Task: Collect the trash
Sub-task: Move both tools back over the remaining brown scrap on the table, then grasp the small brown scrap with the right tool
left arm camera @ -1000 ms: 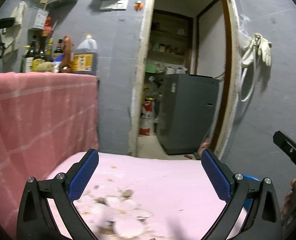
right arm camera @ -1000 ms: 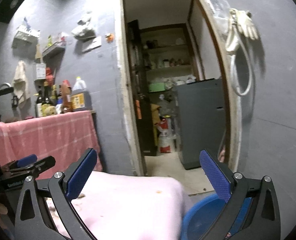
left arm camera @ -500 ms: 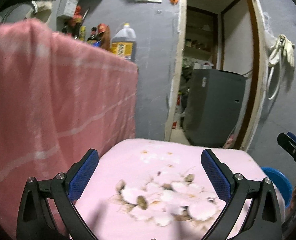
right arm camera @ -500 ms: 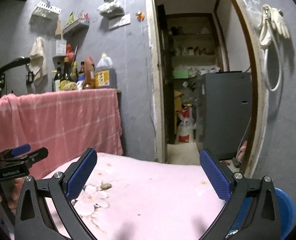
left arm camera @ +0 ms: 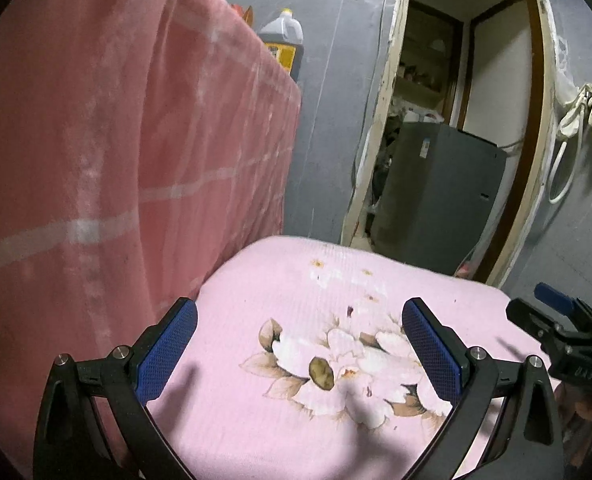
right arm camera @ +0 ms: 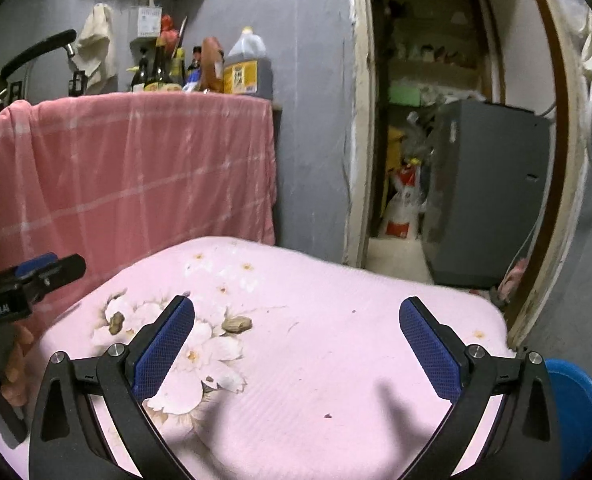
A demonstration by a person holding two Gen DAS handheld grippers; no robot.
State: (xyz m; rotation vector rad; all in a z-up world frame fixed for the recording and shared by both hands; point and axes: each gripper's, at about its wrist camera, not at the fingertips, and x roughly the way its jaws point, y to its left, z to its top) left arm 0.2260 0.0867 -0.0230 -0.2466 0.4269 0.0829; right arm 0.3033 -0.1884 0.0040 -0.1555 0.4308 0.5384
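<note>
I see both grippers spread wide and empty over a pink cloth (left arm camera: 296, 440) of fine ribbed weave with a printed white flower; left gripper (left arm camera: 299, 354) fingers carry blue cross-hatched pads; right gripper (right arm camera: 296, 344) matches. The trash, a small brown nutshell (left arm camera: 321, 373), is oval and mottled; its long axis runs near-to-far, tilted slightly left; it lies between the left fingers, apart from both. A second brown shell (right arm camera: 236, 323) lies lengthwise left-to-right, just beyond the right gripper's left pad (right arm camera: 164, 346).
</note>
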